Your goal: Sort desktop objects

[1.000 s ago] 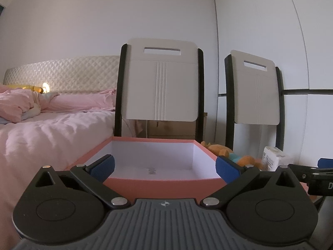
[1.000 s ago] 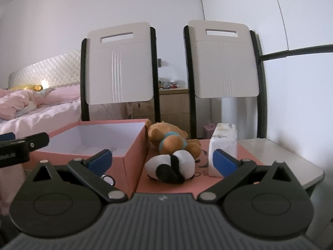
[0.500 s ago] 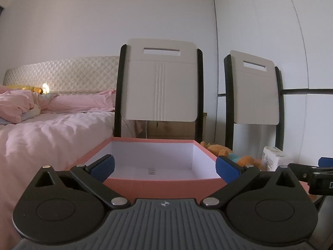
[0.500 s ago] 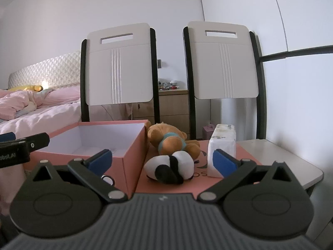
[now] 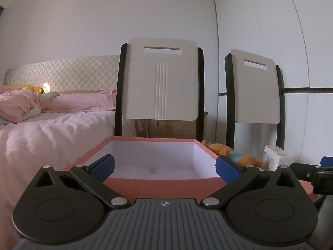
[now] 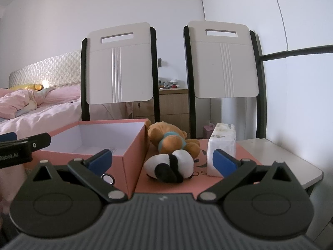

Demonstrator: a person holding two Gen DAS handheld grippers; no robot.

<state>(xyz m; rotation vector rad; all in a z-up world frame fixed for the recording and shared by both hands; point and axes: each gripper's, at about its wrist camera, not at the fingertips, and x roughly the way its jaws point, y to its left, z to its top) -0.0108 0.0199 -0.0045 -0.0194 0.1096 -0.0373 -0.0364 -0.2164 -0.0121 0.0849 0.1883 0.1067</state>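
A salmon-pink open box [image 5: 162, 184] with a white inside sits straight ahead of my left gripper [image 5: 165, 167], which is open and holds nothing. In the right wrist view the same box [image 6: 133, 152] stands at the left. Beside it lie a black-and-white panda plush [image 6: 168, 166], an orange bear plush [image 6: 170, 138] in a teal top and a white tissue pack [image 6: 221, 145], all on a flat pink lid [image 6: 183, 184]. My right gripper [image 6: 162, 159] is open and empty, just short of the panda. The bear [image 5: 235, 153] and tissue pack [image 5: 276, 160] show right of the box.
Two white folding chairs [image 6: 120, 66] [image 6: 222, 60] stand behind the small white table [image 6: 291, 160]. A bed with pink bedding [image 5: 41, 135] lies to the left. A wooden nightstand [image 6: 172, 106] sits between the chairs. A metal ring [image 6: 108, 178] lies near the box's front corner.
Both views have shifted only slightly; the right gripper has edged a little closer to the panda. Nothing was taken hold of or let go.
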